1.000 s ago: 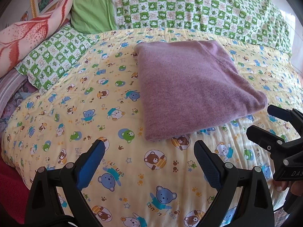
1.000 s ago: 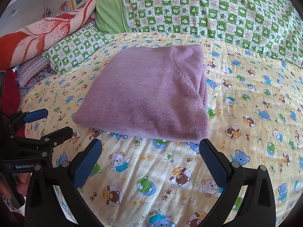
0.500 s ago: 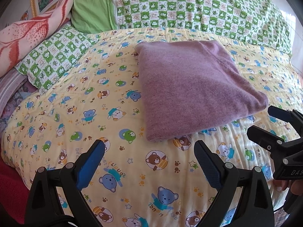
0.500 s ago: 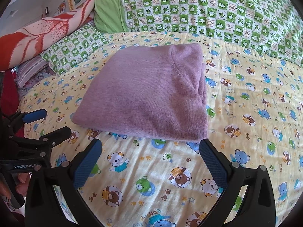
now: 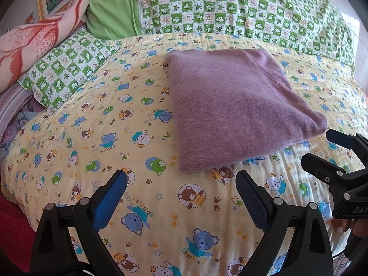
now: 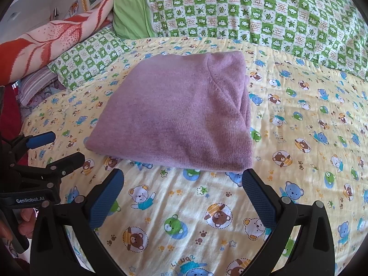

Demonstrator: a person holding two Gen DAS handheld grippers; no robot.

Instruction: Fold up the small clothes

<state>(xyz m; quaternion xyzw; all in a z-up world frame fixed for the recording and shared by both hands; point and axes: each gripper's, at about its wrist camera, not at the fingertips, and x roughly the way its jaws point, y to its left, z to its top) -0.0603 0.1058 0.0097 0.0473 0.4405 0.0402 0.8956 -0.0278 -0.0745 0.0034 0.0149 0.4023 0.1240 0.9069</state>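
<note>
Both cameras sit low and near above the bedspread [image 5: 69, 119], looking forward between spread blue-padded fingers toward the pillows [image 6: 264, 11]. The left one looks from the left, the right one from the right. Both share the folded purple garment [image 5: 237, 105], and each catches the other gripper at its edge.

One folded purple garment [image 5: 237, 112] lies on one bed [image 5: 96, 142] spread with a yellow bear-print sheet. Beyond the garment sit two green-checked pillows, one small [image 5: 66, 71] and one long [image 5: 241, 9], plus one plain green pillow [image 5: 112, 7] and one red-and-pink blanket [image 5: 34, 36]. Nearer than the garment, two hand-held grippers, the left hand-held gripper [image 5: 181, 195] and the right hand-held gripper [image 6: 182, 193], both with jaws apart.
</note>
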